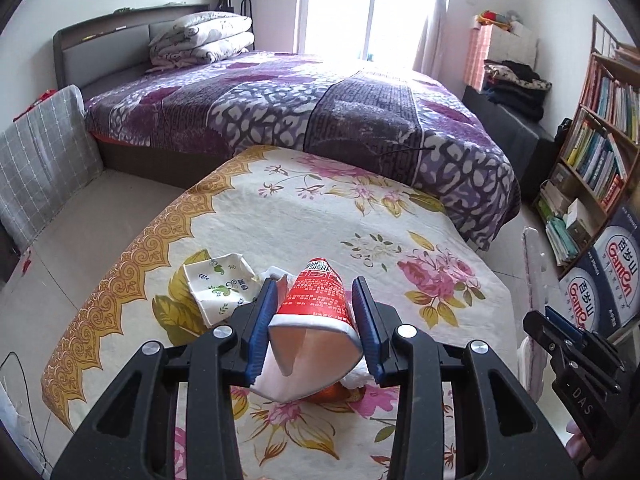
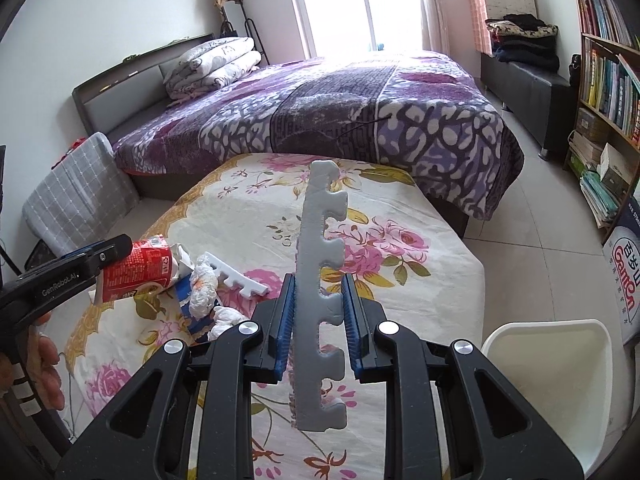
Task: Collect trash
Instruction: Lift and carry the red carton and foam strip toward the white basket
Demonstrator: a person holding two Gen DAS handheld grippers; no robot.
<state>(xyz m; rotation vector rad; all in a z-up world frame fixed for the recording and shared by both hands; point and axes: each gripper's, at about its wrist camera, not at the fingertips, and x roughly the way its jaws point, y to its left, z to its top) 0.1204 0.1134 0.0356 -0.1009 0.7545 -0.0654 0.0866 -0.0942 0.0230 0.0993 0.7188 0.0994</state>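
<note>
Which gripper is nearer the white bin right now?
Right. The right gripper, shut on the foam strip, is beside the white bin; the left gripper, holding the red cup, is across the table.

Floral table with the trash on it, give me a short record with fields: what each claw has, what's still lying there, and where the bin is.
left claw: shut on crushed red paper cup
right claw: shut on grey notched foam strip
still on floral tablecloth: flattened white patterned cup, white notched foam piece, crumpled tissue
white bin: beside the table, at lower right in the right wrist view
</note>
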